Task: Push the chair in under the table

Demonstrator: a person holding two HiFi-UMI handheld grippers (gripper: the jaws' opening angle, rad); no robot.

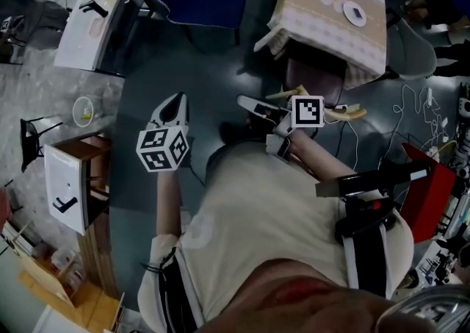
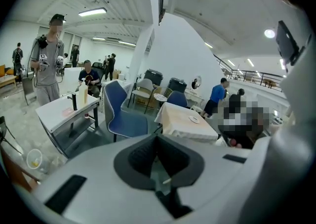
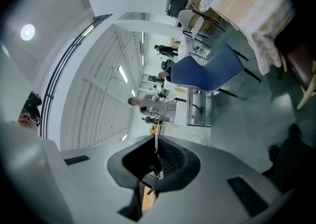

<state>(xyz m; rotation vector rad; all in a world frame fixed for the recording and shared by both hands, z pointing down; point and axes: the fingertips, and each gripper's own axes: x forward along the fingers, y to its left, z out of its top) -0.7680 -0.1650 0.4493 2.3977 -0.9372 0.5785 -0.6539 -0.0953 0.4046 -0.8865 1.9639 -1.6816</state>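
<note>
Chair (image 1: 314,80), dark brown, sits partly under the cloth-covered table (image 1: 323,26) at the upper right of the head view. Mid-frame, the left gripper (image 1: 173,104) and right gripper (image 1: 250,105) are both pressed together, pinching nothing.

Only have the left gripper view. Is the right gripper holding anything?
Observer: No, the right gripper is shut and empty in its own view.
Operator: Where's the chair?
Observer: In the head view the dark brown chair sits with its seat partly under the beige-clothed table, close beside the right gripper.
Operator: Is the left gripper near it?
Observer: No, the left gripper hangs over bare grey floor, well left of the dark brown chair.
</note>
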